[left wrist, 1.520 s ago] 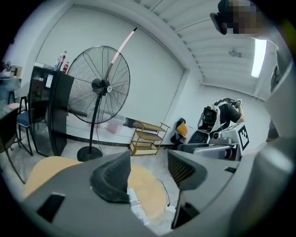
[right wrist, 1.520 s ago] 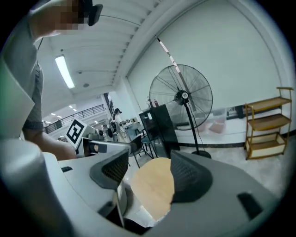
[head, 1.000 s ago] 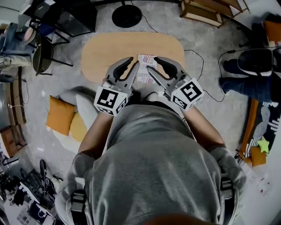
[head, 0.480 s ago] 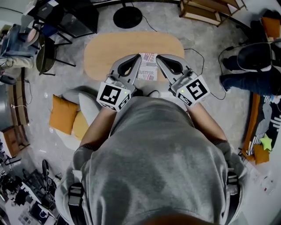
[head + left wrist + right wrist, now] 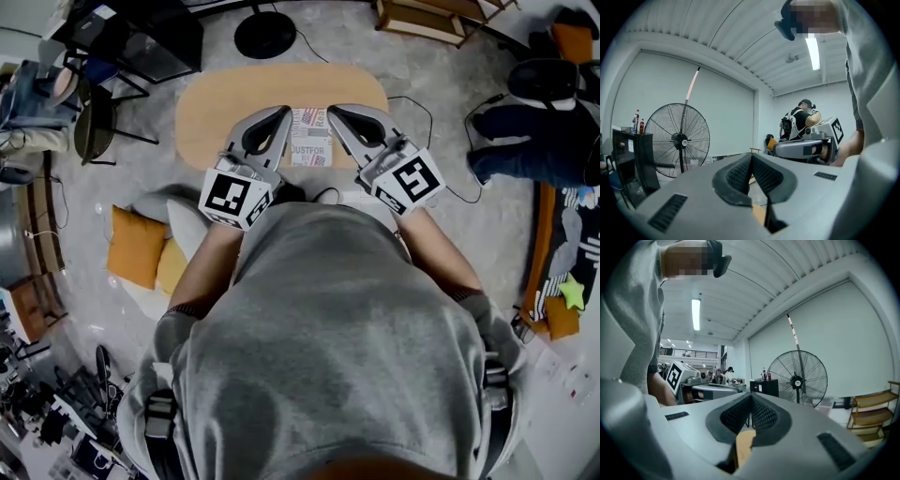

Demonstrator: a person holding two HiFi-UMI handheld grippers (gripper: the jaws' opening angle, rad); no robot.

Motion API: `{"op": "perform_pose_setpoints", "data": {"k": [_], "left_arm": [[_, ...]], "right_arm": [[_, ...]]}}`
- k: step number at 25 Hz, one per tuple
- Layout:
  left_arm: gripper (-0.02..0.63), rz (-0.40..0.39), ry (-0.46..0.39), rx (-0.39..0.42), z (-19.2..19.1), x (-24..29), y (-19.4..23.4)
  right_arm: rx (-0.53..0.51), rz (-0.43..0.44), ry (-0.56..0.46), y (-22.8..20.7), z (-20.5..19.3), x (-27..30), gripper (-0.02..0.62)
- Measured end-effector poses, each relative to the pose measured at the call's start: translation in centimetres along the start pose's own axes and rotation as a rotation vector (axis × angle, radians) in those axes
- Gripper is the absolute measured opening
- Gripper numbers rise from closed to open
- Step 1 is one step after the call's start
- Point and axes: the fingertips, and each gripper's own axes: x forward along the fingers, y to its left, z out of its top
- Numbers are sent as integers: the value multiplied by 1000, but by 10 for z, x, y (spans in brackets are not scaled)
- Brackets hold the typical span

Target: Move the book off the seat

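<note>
A book [image 5: 310,137] with a printed cover lies flat on the oval wooden seat [image 5: 225,105], near its front edge. My left gripper [image 5: 284,113] hovers just left of the book and my right gripper [image 5: 334,112] just right of it. Both are raised above the seat and point forward. Neither touches the book. In the left gripper view the left gripper [image 5: 751,157] has its ribbed pads pressed together with nothing between them. The right gripper [image 5: 751,397] looks the same in its own view. Each view shows the other gripper beside it, not the book.
Orange and grey cushions [image 5: 141,248] lie on the floor at the left. A standing fan [image 5: 677,140] is beyond the seat, its round base [image 5: 264,34] on the floor. A chair [image 5: 94,117] stands left, a wooden shelf [image 5: 431,19] far right, a person [image 5: 544,131] sits right.
Both grippers' jaws have closed with nothing in them. The grippers have drawn apart from over the book to either side of it, leaving its cover in full view.
</note>
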Motion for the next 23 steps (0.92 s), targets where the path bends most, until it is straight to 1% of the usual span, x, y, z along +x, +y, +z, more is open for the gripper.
{"op": "perform_pose_setpoints", "data": {"k": [10,23], "left_arm": [[15,-7,20,-2,-6,1,1],[15,-16,38,-7,-16,0,2]], "right_arm": [[13,-24,9,-1,-6,-2,5],[32,-26,9,-2,-11,0,6]]}}
